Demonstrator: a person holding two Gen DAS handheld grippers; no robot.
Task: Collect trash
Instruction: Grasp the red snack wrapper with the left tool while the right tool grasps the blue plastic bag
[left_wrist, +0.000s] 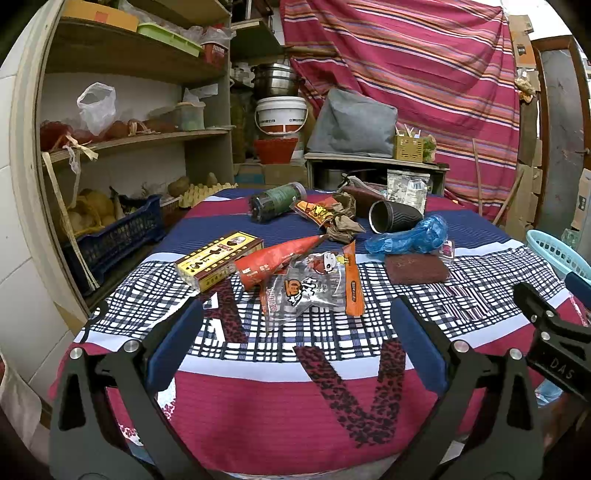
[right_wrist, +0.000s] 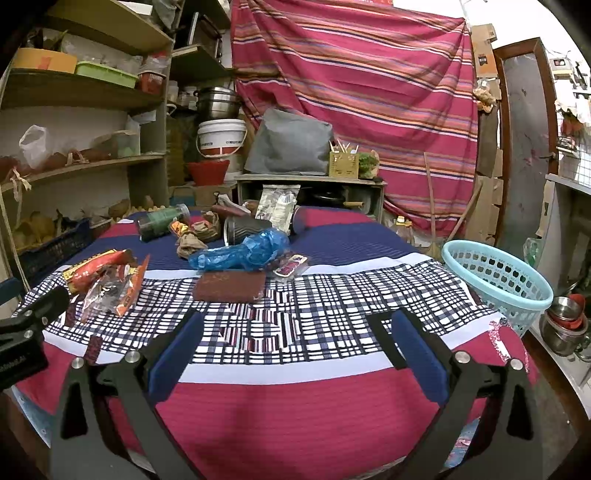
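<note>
Trash lies scattered on the cloth-covered table (left_wrist: 295, 398): a clear and orange snack wrapper (left_wrist: 314, 288), a red cone-shaped wrapper (left_wrist: 273, 258), a yellow box (left_wrist: 218, 258), a blue plastic bag (left_wrist: 406, 236), a dark ribbed cup (left_wrist: 391, 216) on its side, a dark bottle (left_wrist: 277, 201) on its side, crumpled brown paper (left_wrist: 341, 225) and a dark red pad (left_wrist: 415, 269). My left gripper (left_wrist: 295, 321) is open and empty, just short of the snack wrapper. My right gripper (right_wrist: 295, 332) is open and empty, short of the dark red pad (right_wrist: 229, 286). A light blue basket (right_wrist: 495, 277) stands at the table's right edge.
Wooden shelves (left_wrist: 129, 140) with bags, crates and produce stand on the left. A striped red curtain (right_wrist: 369, 92) hangs behind. A low cabinet (right_wrist: 310, 192) with a grey bag, a white bucket (left_wrist: 280, 114) and metal pots sit behind the table. Metal bowls (right_wrist: 565, 321) lie at the right.
</note>
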